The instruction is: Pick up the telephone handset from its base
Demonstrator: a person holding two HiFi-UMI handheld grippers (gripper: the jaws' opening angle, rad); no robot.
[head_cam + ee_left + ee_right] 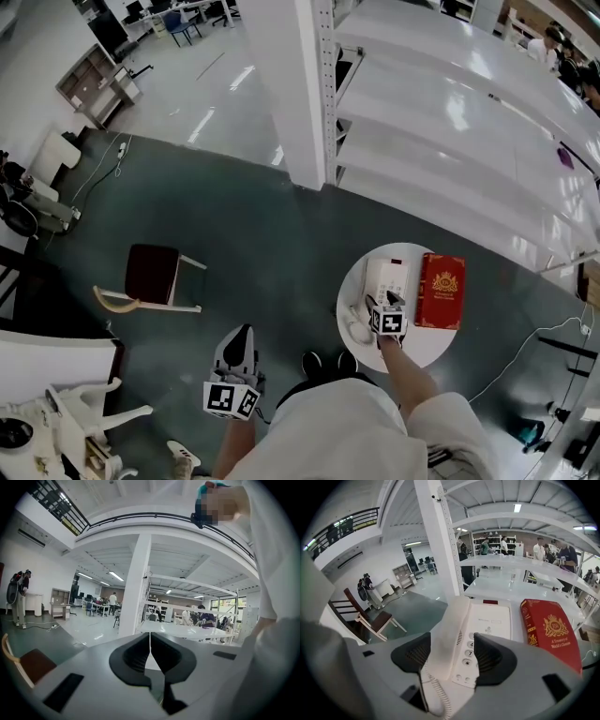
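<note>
Head view, far left: a chair (pixel 153 275) with a dark seat stands on the grey floor, well apart from everything else.

Left gripper (pixel 242 336) is low beside the person's body, over bare floor and well apart from the worktop. In its own view the fingers (pixel 136 656) are pressed together, tips meeting, with nothing between them. It points out across the hall, not at the phone.

Right of centre is a small round white worktop (pixel 422 349). On it sits a white telephone base (pixel 396 275). The handset (pixel 376 281) lies in its cradle along the base's left side, and a coiled cord (pixel 356 325) loops off the near end.

Right gripper (pixel 388 305) is over the near end of the phone. In its own view the fingers (pixel 494 660) are spread, one on each side of the handset (pixel 452 634). The keypad of the base (pixel 494 618) shows in the gap by the right finger. Cannot tell whether either finger touches the handset.

Just beside the base, to its right, a red book (pixel 441 291) lies flat on the worktop.

Further right: white shelving (pixel 469 112).
</note>
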